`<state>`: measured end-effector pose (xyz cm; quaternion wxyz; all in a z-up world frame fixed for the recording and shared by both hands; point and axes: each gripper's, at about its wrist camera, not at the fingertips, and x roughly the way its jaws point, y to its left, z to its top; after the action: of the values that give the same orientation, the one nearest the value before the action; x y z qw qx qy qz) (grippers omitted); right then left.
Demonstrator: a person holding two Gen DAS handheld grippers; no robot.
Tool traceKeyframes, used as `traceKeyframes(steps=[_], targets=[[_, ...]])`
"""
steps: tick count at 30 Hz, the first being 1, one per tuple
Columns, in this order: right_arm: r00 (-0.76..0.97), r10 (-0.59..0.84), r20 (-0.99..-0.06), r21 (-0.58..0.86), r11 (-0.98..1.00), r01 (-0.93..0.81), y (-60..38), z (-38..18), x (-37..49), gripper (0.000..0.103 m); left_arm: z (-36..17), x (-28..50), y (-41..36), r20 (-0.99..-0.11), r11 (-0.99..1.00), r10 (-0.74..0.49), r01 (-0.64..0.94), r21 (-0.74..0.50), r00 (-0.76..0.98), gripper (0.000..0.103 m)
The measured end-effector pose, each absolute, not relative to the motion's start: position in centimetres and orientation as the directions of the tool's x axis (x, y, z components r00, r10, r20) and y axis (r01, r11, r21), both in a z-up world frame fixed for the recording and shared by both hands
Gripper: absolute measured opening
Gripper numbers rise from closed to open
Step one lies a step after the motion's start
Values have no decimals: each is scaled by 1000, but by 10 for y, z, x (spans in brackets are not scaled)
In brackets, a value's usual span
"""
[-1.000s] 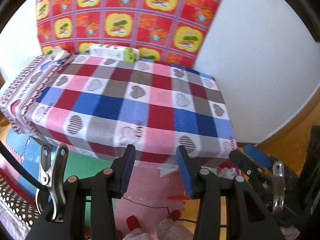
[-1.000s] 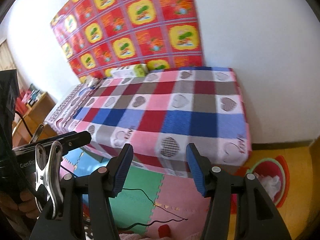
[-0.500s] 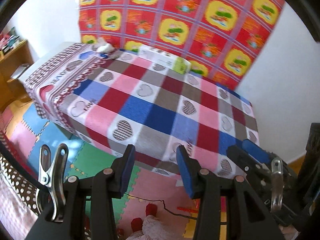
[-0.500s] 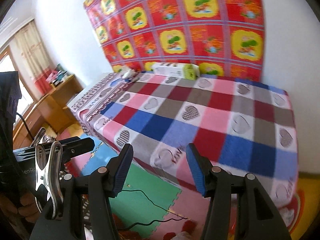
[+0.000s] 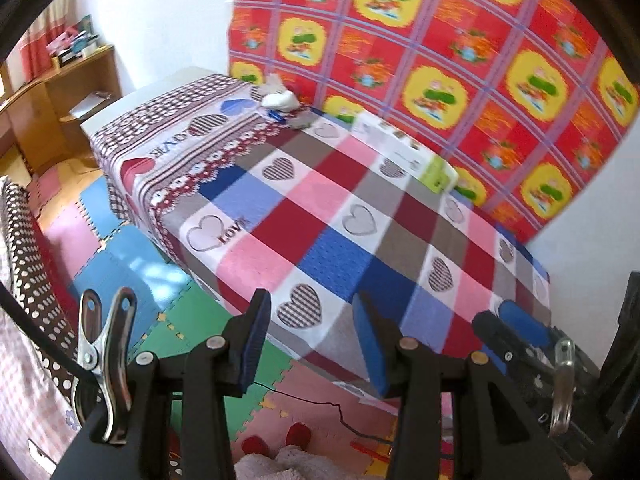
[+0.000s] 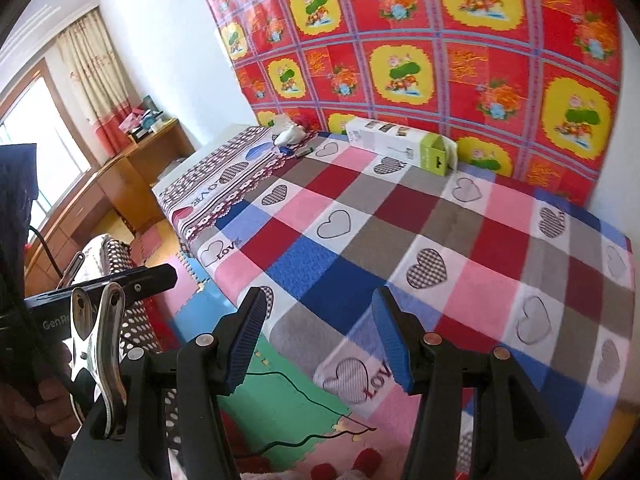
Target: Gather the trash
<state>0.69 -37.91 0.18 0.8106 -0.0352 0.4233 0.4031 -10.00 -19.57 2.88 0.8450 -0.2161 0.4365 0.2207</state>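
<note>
Crumpled white trash point(image 5: 279, 99) sits at the table's point(image 5: 404, 240) far corner, beside a long box point(image 5: 404, 148), untouched. Your left gripper point(image 5: 310, 344) and right gripper point(image 6: 318, 340) hang over the near edge, jaws apart, empty; collecting seems not yet begun

Daylight from a curtained window point(image 6: 48, 128) fills a white-walled room, where a red-and-yellow floral sheet point(image 6: 420, 52) hangs behind a table draped in a heart-patterned checked cloth point(image 6: 420, 240). A wooden desk point(image 6: 120, 176) lines the wall; coloured foam mats point(image 5: 132, 268) cover the floor.
</note>
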Motion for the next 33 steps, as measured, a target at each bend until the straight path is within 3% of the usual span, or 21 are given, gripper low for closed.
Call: traceKeyframes(steps=[9, 23, 33], targets=[[287, 617, -733, 291, 665, -687, -338, -2, 28, 56, 35, -93, -147, -831, 794, 201, -583, -171, 518, 44], [417, 582, -698, 306, 769, -561, -247, 4, 27, 56, 32, -70, -37, -844, 902, 121, -414, -126, 522, 44], [475, 528, -704, 279, 821, -499, -201, 3, 34, 56, 29, -43, 22, -831, 913, 98, -383, -144, 547, 44]])
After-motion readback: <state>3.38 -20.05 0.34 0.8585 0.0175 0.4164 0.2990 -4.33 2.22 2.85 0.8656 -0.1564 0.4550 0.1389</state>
